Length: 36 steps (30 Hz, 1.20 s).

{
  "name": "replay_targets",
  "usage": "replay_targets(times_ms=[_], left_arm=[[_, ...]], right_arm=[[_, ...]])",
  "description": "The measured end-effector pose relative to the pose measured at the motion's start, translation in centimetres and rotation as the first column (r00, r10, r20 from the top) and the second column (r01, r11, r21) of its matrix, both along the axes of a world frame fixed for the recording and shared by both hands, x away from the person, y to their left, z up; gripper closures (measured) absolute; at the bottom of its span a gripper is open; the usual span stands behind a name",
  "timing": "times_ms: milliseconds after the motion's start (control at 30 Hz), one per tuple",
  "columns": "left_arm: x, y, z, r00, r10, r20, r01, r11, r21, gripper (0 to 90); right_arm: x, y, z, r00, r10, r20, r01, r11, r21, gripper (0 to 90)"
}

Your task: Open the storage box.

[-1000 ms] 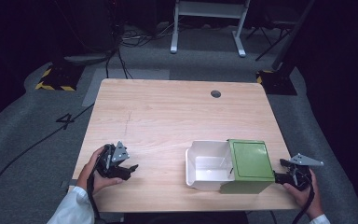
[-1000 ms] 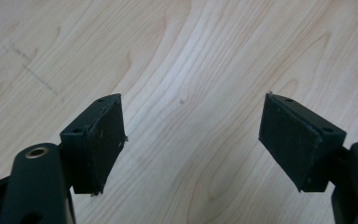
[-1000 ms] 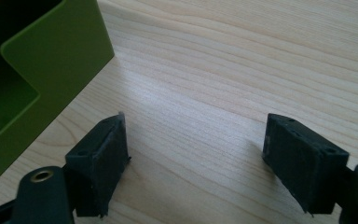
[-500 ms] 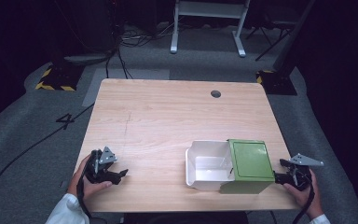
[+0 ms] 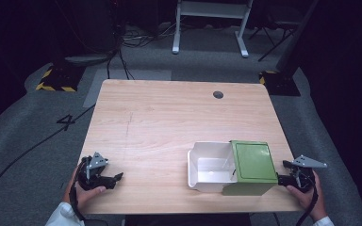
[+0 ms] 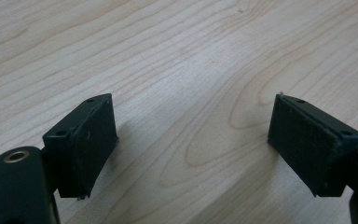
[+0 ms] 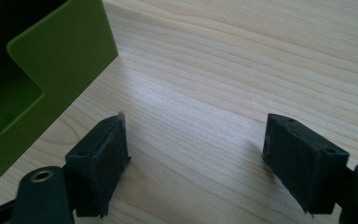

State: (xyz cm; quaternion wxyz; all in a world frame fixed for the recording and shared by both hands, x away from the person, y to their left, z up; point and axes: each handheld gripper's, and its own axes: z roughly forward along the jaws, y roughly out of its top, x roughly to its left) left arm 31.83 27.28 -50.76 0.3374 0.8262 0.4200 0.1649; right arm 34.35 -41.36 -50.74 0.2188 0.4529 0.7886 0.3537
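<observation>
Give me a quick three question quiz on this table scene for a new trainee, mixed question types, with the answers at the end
1. True or false: the left gripper is holding the green box.
2. Multiple choice: where does the white tray sit relative to the green box? A) stacked on top of it B) partly slid out of its left side in the high view C) at the far edge of the table
3. Fill in: in the right gripper view, the right gripper has its jaws ____ with bare wood between them.

Key: 1 false; 2 B; 3 open
</observation>
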Motion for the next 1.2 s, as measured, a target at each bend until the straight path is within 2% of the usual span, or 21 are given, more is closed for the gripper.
replay_targets(times_ms=[567,1200], left_arm=[[0.06,0.0,-0.02,1.0,0.004,0.003,-0.004,1.0,0.001,15.4],[0.4,-0.07,-0.01,0.9996,0.029,0.002,-0.029,0.9996,0.001,15.4]], right_arm=[[-0.07,-0.02,0.0,1.0,0.004,-0.002,-0.004,1.0,-0.002,21.9],[-0.08,-0.01,0.01,1.0,0.004,-0.001,-0.004,1.0,-0.002,21.9]])
